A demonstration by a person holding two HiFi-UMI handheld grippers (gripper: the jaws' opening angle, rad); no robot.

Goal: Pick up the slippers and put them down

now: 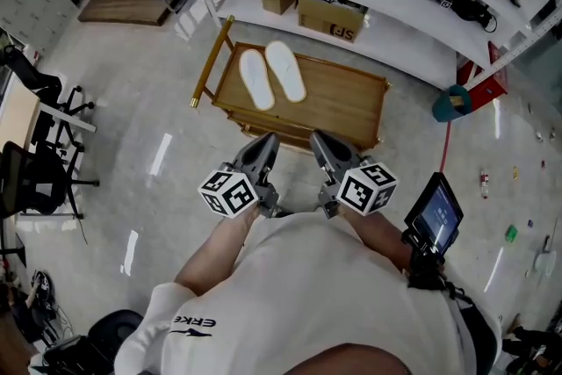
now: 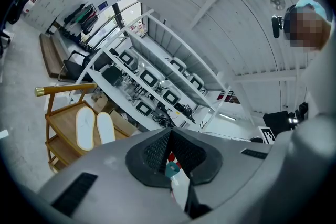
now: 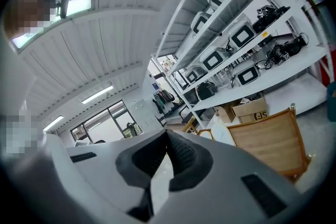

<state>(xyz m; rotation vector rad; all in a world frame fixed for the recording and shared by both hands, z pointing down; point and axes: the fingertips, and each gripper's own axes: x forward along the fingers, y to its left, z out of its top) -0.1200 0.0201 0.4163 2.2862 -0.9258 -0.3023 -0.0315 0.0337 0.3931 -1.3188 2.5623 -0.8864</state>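
Only the head view shows both tools together. The left hand-held gripper [image 1: 261,149] and the right hand-held gripper [image 1: 327,149] are held level just in front of the person's white shirt [image 1: 334,294], short of the low wooden bench [image 1: 347,101].

On the left part of the bench top lie two flat white oval slippers, one [image 1: 255,80] just beside the other [image 1: 285,71]. Their long axes are parallel and run away from the person, with the far ends leaning slightly left. I cannot tell which ends are the toes.

The left gripper view shows both slippers [image 2: 85,128] [image 2: 105,128] whole. Here the left hand-held gripper [image 2: 169,139] has its jaws together, with nothing between them.

The right gripper view catches only a sliver of one slipper [image 3: 221,134] and mostly bare bench top [image 3: 273,139]. The right hand-held gripper [image 3: 167,139] is likewise closed and empty.
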